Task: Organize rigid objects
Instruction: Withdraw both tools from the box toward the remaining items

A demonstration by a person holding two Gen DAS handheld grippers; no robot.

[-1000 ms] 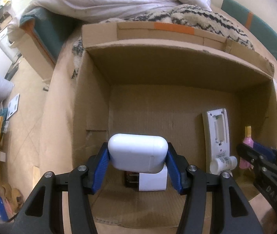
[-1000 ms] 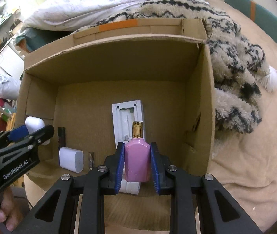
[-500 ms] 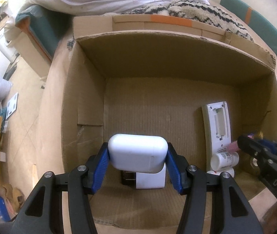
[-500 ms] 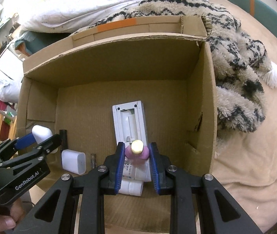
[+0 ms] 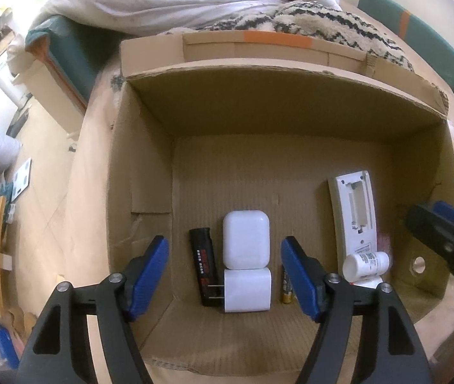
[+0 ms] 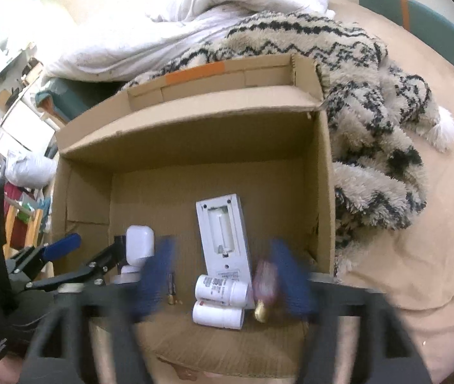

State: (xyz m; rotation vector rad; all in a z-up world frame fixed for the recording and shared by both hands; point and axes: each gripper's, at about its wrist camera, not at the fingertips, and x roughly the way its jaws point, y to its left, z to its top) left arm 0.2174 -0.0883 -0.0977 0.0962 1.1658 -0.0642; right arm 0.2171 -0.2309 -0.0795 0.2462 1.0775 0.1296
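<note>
White earbud case point(image 5: 246, 240) lies on cardboard box point(image 5: 290, 121) floor, touching white charger point(image 5: 247, 289). Pink bottle point(image 6: 265, 280) lies beside remote point(image 6: 223, 240). Left claw point(image 5: 225, 276), right claw point(image 6: 223, 280) both just sprung wide, empty. Risk: withdrawing claws clip stacked white bottles point(image 6: 220, 289), roll them.

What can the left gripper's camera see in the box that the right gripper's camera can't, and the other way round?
Only the left camera shows the whole black lighter and the white plug with its prongs. Only the right camera shows two white bottles stacked together, and the pink bottle lying on its side with its gold cap. Both show the cardboard box, the white earbud case, the remote lying face down, and a battery.
</note>
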